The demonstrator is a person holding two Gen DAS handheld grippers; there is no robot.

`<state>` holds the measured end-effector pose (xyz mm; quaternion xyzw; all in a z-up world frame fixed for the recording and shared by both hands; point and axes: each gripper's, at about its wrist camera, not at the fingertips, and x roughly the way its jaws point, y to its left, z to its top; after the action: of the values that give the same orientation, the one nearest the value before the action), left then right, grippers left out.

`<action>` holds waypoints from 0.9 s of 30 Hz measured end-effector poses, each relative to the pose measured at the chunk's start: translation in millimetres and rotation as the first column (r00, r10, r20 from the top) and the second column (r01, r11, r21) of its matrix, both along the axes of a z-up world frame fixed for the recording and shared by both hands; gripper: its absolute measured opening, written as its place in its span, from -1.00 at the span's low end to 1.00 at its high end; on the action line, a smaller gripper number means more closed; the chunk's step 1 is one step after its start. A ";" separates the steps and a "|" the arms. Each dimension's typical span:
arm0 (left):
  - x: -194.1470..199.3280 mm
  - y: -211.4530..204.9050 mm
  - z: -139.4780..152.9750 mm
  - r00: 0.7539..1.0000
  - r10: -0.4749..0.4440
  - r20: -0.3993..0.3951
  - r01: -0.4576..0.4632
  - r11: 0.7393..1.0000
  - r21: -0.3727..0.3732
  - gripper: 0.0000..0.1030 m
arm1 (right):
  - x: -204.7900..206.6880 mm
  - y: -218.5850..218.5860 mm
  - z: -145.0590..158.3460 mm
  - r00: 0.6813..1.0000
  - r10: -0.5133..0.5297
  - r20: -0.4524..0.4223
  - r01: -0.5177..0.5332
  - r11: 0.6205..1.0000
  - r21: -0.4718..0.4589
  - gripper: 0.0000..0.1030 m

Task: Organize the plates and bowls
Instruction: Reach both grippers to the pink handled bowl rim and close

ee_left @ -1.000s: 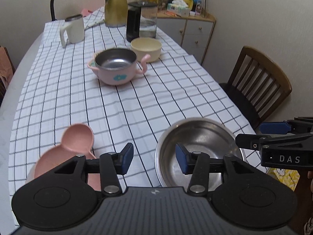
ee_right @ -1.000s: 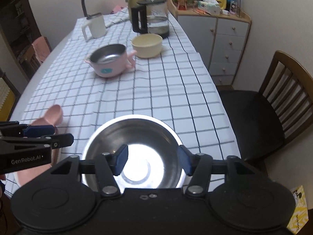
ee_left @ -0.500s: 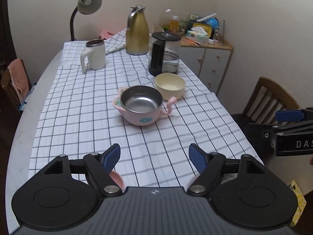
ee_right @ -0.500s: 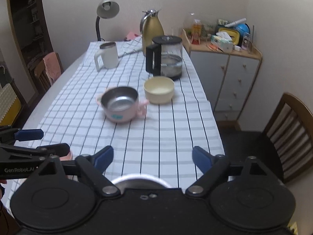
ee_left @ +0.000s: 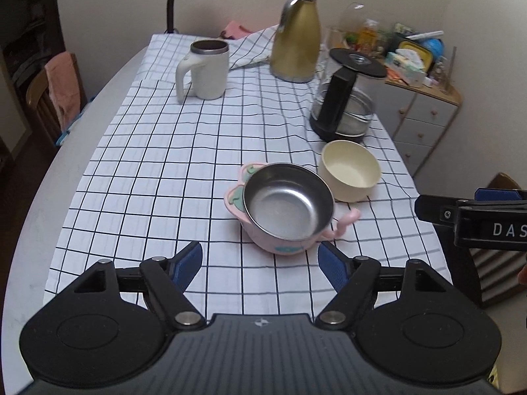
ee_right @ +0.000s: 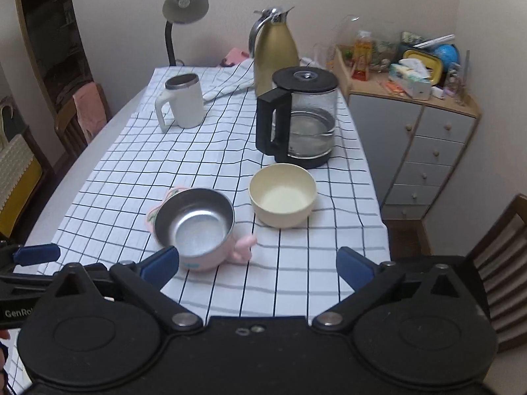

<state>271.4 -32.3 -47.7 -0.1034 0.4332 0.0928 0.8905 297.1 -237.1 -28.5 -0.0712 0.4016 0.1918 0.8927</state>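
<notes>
While the pink bowl with the steel liner (ee_left: 288, 209) sits on the checked cloth (ee_left: 158, 171) just ahead of my left gripper (ee_left: 260, 265), nothing lies between its blue fingers (ee_left: 187, 263); they stand apart, released. In my right view this same bowl (ee_right: 194, 227) sits close in front of my right gripper (ee_right: 258, 265), nearest its left finger, with one pink handle (ee_right: 243, 247) sticking out toward the gap. My right fingers (ee_right: 354, 266) have just been opening and now stand spread wide, gripping nothing.

The cream bowl (ee_right: 282, 195) stands farther off, just beyond and to the right of the pink one, upright and empty; the two sit near each other, though I cannot tell if they touch. From the left gripper it appears ahead and to the right (ee_left: 349, 171).

Past the cream bowl stands a glass carafe with a black lid and handle (ee_right: 301, 118), and beyond it a gold thermos jug (ee_right: 275, 51). Ahead and to the left is a white mug (ee_right: 182, 102), handle facing left. A desk lamp (ee_right: 184, 3) rises at the far end of the bench (ee_right: 82, 151).

Off to the right of my right fingers is a grey drawer cabinet (ee_right: 425, 151) with clutter on top, and nearer, a wooden chair (ee_right: 504, 253). My right gripper's arm shows at the right edge of the left view (ee_left: 474, 220).
</notes>
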 end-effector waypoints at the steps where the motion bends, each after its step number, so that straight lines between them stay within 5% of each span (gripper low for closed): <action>1: 7.0 1.4 -2.6 1.000 0.012 -0.009 -0.012 1.000 -0.001 0.49 | 9.3 4.5 -2.5 1.000 0.004 -0.004 -0.004 1.000 -0.007 0.98; 17: 79.4 26.9 -65.1 0.970 0.173 -0.171 -0.190 0.978 -0.090 0.49 | 124.2 70.5 -57.5 0.979 0.082 -0.187 -0.091 0.995 -0.043 0.82; 27: 93.6 35.0 -98.9 0.951 0.221 -0.218 -0.262 0.949 -0.178 0.48 | 149.7 95.9 -96.7 0.938 0.111 -0.328 -0.128 0.991 -0.030 0.24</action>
<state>365.0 2.7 -146.6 -0.2373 0.5095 0.1663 0.8102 446.8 -141.2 -125.2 -0.0856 0.5430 0.2445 0.7988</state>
